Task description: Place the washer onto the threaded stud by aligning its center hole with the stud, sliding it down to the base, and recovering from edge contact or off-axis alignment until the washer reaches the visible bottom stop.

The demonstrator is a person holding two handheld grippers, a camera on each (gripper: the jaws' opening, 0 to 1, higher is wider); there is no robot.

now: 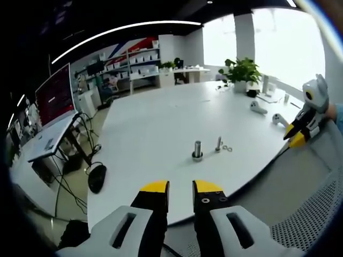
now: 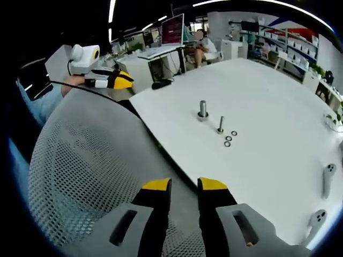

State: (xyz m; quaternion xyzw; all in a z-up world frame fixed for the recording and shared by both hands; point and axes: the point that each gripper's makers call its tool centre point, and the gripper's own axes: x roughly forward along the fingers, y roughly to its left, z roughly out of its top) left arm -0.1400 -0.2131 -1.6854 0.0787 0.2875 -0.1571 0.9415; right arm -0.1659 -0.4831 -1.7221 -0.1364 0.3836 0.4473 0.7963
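A short thick threaded stud point(image 1: 197, 150) point(image 2: 203, 110) stands upright on its base on the white table point(image 1: 155, 118) point(image 2: 268, 80). A thinner bolt point(image 1: 218, 143) point(image 2: 221, 125) stands beside it. Three small washers point(image 1: 227, 148) point(image 2: 229, 138) lie flat next to the bolt. My left gripper point(image 1: 181, 188) hovers off the table's near edge, its jaws a narrow gap apart with nothing between them. My right gripper point(image 2: 185, 186) is held over a chair back, also narrowly open and holding nothing. Each gripper appears in the other's view, the right gripper point(image 1: 298, 134) and the left gripper point(image 2: 120, 80), both well short of the stud.
A grey mesh chair back point(image 2: 91, 171) point(image 1: 313, 214) stands between me and the table edge. Two white controllers point(image 1: 258, 108) point(image 2: 328, 179) and a potted plant point(image 1: 242, 72) sit on the far side. A desk with a monitor point(image 1: 53, 96) and a seated person point(image 2: 203, 45) are beyond.
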